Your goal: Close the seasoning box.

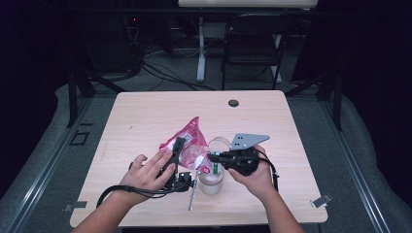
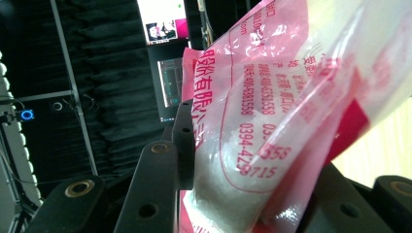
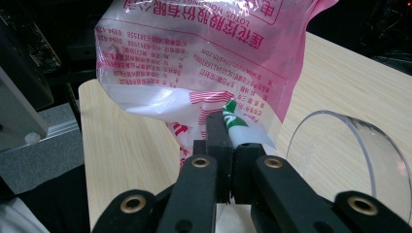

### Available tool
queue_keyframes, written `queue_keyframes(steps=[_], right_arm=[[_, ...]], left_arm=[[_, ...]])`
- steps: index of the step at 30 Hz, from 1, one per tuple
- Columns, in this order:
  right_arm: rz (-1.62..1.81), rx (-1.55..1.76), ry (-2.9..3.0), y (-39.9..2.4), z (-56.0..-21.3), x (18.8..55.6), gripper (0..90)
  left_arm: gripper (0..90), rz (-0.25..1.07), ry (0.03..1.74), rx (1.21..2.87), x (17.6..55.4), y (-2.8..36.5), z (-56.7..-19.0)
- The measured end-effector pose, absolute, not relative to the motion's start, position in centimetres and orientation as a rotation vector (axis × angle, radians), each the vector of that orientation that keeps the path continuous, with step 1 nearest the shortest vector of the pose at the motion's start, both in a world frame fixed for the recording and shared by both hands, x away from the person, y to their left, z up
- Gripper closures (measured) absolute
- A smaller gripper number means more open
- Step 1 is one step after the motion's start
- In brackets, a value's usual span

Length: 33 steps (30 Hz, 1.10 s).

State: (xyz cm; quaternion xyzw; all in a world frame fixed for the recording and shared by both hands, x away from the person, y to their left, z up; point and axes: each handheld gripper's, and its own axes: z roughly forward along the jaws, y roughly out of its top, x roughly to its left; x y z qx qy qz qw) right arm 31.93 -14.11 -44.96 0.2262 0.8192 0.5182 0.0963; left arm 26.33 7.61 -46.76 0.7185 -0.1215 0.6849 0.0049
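Observation:
A pink printed plastic bag (image 1: 190,138) with white powder inside hangs over the table's middle. My left gripper (image 1: 177,147) is shut on its side; in the left gripper view the bag (image 2: 252,97) is squeezed between the black jaws of that gripper (image 2: 252,165). My right gripper (image 1: 212,156) is shut on the bag's lower corner, right above a clear jar (image 1: 211,182). In the right gripper view the right gripper (image 3: 228,138) pinches the green-and-white corner of the bag (image 3: 194,58).
A clear round lid (image 1: 219,142) stands just behind the jar, its edge (image 3: 340,155) at the right of the right gripper view. A metal spoon (image 1: 192,194) lies left of the jar. A cable grommet (image 1: 233,103) sits near the far edge. A chair (image 1: 252,43) stands beyond the table (image 1: 145,111).

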Motion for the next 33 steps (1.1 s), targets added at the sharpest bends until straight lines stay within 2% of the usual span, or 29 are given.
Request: queue_keyframes(steps=[33], right_arm=[[1.531,0.665,2.442,-13.84,-45.23,31.94,89.5]], left_arm=[[69.7,2.1,-0.317,2.303,27.12,8.0,-47.43]])
